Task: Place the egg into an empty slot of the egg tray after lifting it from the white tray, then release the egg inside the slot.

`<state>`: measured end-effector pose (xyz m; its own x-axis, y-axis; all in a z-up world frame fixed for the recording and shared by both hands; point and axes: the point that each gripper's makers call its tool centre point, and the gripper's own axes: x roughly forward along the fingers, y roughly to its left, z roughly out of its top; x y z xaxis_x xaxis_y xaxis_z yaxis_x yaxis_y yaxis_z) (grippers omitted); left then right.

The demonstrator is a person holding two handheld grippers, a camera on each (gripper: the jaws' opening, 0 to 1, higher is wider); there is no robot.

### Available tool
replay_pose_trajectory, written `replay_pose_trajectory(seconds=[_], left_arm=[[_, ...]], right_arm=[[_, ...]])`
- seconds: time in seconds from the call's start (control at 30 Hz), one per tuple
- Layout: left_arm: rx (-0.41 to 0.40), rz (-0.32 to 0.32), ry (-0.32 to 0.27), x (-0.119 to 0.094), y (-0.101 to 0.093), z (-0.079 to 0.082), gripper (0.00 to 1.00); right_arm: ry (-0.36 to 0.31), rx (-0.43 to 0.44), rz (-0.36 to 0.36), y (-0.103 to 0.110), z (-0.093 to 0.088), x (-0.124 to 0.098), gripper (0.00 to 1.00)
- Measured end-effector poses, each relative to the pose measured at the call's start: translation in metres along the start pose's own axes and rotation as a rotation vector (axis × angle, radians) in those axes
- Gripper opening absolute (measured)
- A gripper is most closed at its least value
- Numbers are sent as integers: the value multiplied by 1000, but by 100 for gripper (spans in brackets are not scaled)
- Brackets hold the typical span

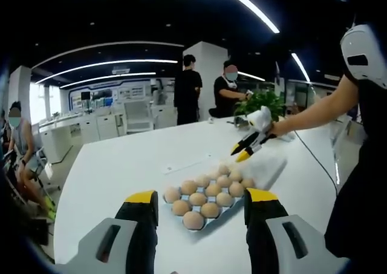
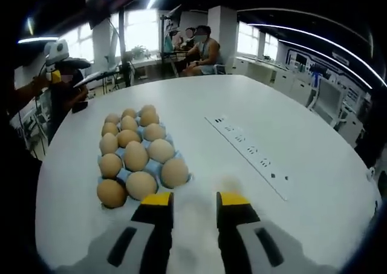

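On the white table, the egg tray is the marker for everything else. It holds brown eggs packed in rows. In the right gripper view, the right gripper hangs just beside the tray's near corner. Its yellow-tipped jaws stand moderately apart with nothing between them. A pale, blurred round shape just ahead of its right-hand jaw may be the egg, lying outside the egg tray, but it is too smeared to be sure. In the left gripper view, the left gripper sits on the opposite side of the egg tray, jaws wide and empty. The white tray lies touching the egg tray's far end.
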<state>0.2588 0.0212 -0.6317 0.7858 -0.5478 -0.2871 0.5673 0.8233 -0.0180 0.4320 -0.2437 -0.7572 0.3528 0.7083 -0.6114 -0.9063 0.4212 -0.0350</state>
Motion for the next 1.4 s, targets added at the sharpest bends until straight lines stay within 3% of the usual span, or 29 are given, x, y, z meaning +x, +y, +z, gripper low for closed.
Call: replay_pose_trajectory(seconds=[0.27,0.6,1.4], left_arm=[[1,7,-2,-1,2,1,58],[5,-4,-4,2,-1,3,58],[16,-19,-5,3,-8,6,58]], right_arm=[[-24,22,-43,-7,-7,-23,29],[-13,62,-119,-20,-31,-55,28],[-17,167,-258,-25,-79,-109,28]])
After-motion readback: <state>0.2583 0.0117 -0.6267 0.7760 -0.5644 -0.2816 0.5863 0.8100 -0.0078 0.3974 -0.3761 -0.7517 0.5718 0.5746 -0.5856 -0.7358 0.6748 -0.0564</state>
